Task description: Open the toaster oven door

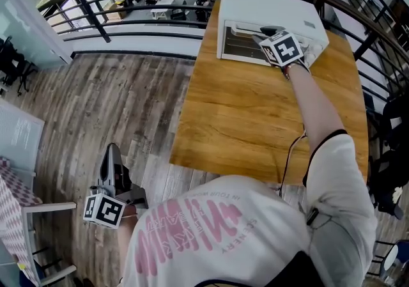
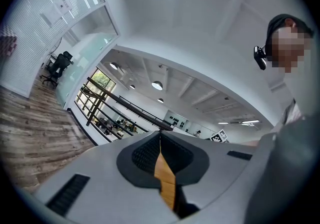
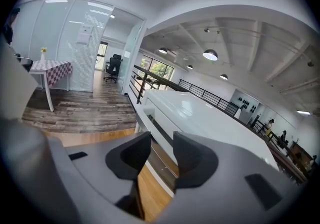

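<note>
Oven [image 1: 271,4] sits at the far edge of the table [image 1: 243,126], front facing the person. The door looks shut, though I can't be sure it isn't cracked a bit.

R gripper [image 3: 161,140] is right up at the front by the handle [image 1: 246,27]. Its jaws are apart w/ the bar running across just beyond the gap and nothing pinched yet. L gripper [image 1: 112,151] hangs off the table's near left corner, over the floor [image 1: 115,100], jaws closed on nothing.

To do it well, I'd say:
- Push in so the bar sits fully between the pads, approx mid-handle and not at one end, then close firm.
- Pull toward the near edge and down, following the hinge arc rather than straight back.
- The oven prob slides on smooth wood if yanked, so go slow. The L gripper could steady the top, but it's well away.

Writing:
- No brand or label shows on the oven.
- The shirt has pink lettering, upside down from here, and I can't read it w/ confidence.
- A paper on the glass wall is too small to read.
- The cubes carry only b/w square markers.
</note>
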Available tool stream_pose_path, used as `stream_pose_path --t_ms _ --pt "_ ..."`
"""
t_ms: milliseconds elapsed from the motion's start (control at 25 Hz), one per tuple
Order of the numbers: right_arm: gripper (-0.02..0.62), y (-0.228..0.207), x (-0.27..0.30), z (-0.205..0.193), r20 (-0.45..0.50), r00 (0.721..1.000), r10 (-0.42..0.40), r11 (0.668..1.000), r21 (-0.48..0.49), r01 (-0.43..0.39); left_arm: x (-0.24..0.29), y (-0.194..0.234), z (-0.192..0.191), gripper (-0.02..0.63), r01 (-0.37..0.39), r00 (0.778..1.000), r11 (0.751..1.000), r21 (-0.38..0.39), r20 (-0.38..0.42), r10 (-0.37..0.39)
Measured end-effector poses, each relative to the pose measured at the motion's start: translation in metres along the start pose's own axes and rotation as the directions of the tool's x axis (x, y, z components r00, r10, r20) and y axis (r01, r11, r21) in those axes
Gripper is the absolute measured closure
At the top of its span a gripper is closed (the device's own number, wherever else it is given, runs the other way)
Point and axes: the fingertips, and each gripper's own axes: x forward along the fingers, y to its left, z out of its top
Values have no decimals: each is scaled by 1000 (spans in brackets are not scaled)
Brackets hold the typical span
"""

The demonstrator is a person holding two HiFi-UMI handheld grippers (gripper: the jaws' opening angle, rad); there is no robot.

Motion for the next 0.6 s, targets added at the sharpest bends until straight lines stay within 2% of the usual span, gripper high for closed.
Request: stream_pose_path --t_ms 280,600 --pt "425 5 5 -6 -4 1000 7 999 -31 -7 -1 0 -1 584 5 1000 1000 0 -6 -5" --pt "425 5 1 -6 28 1000 -10 998 59 9 6 -7 -1 584 22 1000 1000 0 -10 -22"
